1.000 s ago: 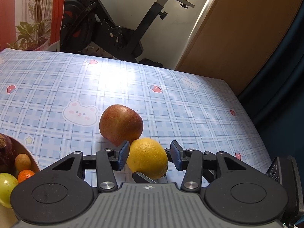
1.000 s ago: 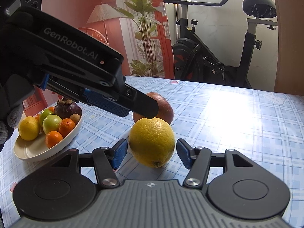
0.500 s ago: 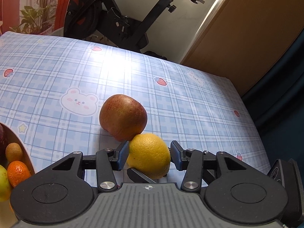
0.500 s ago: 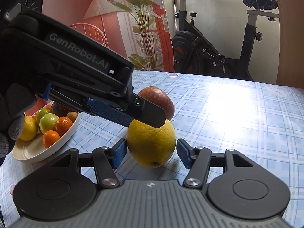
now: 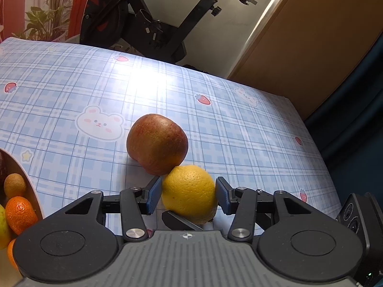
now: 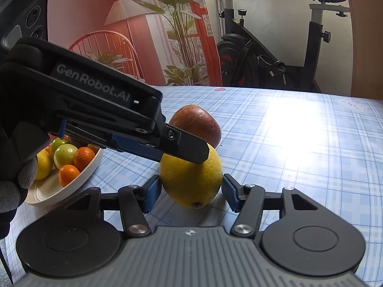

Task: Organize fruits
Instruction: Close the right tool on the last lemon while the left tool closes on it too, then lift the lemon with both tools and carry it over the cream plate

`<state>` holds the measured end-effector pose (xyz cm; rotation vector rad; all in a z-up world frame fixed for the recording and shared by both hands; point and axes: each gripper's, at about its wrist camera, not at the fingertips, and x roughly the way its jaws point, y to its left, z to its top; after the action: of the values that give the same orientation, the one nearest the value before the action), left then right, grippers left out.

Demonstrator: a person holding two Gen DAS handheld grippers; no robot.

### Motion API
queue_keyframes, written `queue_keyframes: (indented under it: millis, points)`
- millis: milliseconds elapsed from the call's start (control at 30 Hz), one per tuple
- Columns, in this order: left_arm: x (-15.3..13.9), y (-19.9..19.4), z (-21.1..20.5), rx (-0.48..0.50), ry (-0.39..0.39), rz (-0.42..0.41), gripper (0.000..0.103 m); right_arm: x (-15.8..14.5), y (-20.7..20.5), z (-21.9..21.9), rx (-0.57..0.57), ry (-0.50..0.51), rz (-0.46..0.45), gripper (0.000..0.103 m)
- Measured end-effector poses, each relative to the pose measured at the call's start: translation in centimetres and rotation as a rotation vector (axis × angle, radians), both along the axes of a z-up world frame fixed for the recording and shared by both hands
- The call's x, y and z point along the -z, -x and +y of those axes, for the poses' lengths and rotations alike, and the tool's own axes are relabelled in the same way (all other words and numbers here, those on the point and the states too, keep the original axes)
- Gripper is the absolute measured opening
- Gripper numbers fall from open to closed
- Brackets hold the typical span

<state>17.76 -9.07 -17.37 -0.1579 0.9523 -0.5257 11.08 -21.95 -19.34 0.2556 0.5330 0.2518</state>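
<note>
The lemon (image 6: 190,179) had rolled against the apple (image 6: 196,126) as the right gripper (image 6: 189,191) was closing around it, pads not quite touching; the left gripper (image 5: 189,192) pinched it, seemingly steadying a handover, bowl (image 6: 71,186) nearby.

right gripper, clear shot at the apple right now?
Probably not. The lemon sits between the right gripper fingers, directly in front of the apple, and the left gripper lies across the lemon's top. The right gripper's jaws are closing around the lemon, so the apple stays blocked.
</note>
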Motion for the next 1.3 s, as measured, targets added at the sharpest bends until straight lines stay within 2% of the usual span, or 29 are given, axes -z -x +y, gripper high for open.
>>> queue_keyframes:
  millis: [633, 800, 1300]
  points:
    - [0.4, 3.2, 2.3, -0.060, 0.029, -0.044, 0.052, 0.1, 0.7, 0.9, -0.106, -0.002, -0.011, 0.058]
    - [0.4, 3.6, 2.1, -0.053, 0.009, -0.061, 0.052, 0.1, 0.8, 1.0, -0.112, -0.003, -0.011, 0.058]
    - [0.7, 4.1, 2.2, -0.058, 0.019, -0.072, 0.053, 0.2, 0.6, 1.1, -0.111, 0.003, -0.011, 0.059]
